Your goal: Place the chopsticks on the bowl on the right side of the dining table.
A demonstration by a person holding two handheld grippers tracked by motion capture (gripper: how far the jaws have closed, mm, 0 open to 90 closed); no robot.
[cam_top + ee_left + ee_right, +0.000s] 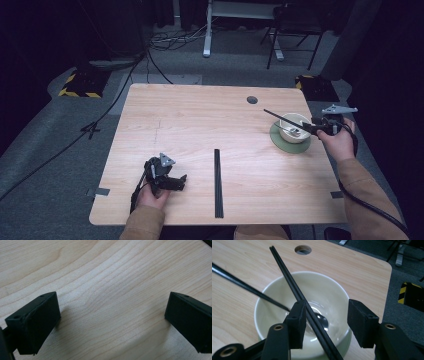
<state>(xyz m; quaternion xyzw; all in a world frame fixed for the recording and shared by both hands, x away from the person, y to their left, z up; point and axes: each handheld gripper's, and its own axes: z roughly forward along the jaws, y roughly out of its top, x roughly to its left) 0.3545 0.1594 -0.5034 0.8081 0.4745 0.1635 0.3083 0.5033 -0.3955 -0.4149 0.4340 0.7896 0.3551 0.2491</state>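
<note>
The right claw [325, 323] hovers over a pale bowl [274, 293] that sits on a green saucer [278, 141] at the far right of the wooden counter [200, 125]. Its jaws stand apart, and a pair of black chopsticks [294, 291] runs between them, lying against the left jaw's pad and clear of the right one, then slanting up and away past the bowl's far rim. A dark-handled spoon [242, 285] rests in the bowl just ahead of the left jaw, its handle leaning out over the rim. The left claw [112, 322] lies low over bare wood near the counter's front edge, jaws wide apart with nothing between them. A black strip [218, 182] lies just to its right.
</note>
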